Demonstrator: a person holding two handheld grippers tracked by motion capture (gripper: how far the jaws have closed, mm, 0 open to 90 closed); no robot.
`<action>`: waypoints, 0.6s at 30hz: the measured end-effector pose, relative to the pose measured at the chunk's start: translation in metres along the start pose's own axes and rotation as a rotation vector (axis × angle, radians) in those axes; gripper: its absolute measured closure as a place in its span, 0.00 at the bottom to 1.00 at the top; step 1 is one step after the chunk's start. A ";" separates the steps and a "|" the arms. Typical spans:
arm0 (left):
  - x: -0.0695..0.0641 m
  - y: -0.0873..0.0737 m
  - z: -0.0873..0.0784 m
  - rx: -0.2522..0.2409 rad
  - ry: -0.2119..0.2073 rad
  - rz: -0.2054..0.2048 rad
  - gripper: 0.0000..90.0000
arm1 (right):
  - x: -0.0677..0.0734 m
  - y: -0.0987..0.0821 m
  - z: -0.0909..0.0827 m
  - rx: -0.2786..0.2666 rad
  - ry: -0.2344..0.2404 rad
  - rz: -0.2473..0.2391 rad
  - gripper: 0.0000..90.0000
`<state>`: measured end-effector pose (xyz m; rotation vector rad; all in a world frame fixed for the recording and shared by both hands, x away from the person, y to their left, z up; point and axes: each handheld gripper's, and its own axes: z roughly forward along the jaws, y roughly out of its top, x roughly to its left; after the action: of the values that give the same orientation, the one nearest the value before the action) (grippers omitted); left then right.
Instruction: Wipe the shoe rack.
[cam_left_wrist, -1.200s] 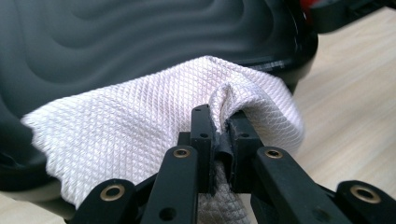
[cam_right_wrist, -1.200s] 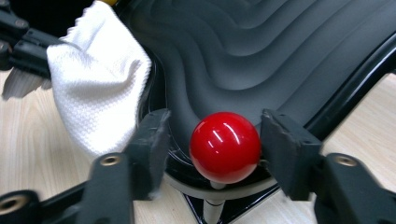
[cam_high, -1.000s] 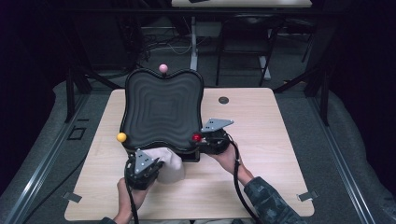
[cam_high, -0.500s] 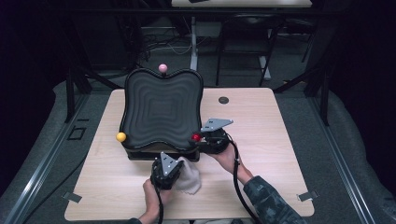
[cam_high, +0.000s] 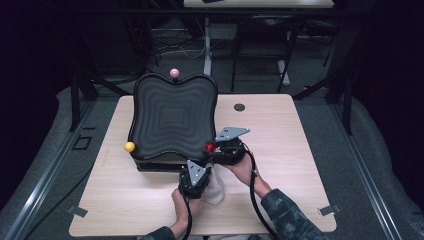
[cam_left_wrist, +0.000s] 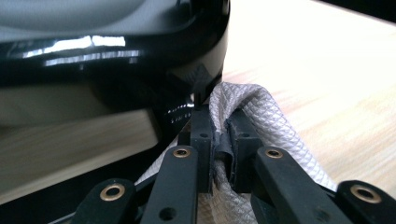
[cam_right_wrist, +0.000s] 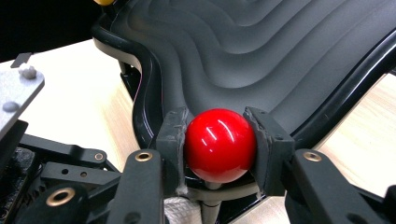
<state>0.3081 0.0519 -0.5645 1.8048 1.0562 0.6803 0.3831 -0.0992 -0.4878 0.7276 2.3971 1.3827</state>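
Two grippers at the black tray: one holds a cloth, one holds a red ball.

The left gripper pinches a fold of the grey cloth tight between its fingers, just under the near edge of the tray on the table. The right gripper squeezes the red ball from both sides at the tray's near right corner. A yellow ball and a pink ball sit at other corners.
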 end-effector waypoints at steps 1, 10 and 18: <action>0.000 0.000 0.000 -0.014 0.006 -0.014 0.92 | 0.000 0.000 0.000 0.000 0.000 -0.001 0.67; 0.005 -0.009 0.013 0.073 -0.015 -0.052 0.93 | 0.000 0.000 0.000 0.003 -0.002 -0.004 0.67; 0.006 -0.005 0.007 0.028 -0.002 -0.067 0.92 | 0.000 0.000 0.000 0.003 0.000 -0.004 0.67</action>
<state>0.3150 0.0553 -0.5718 1.7851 1.1245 0.6269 0.3831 -0.0992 -0.4877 0.7227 2.4002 1.3777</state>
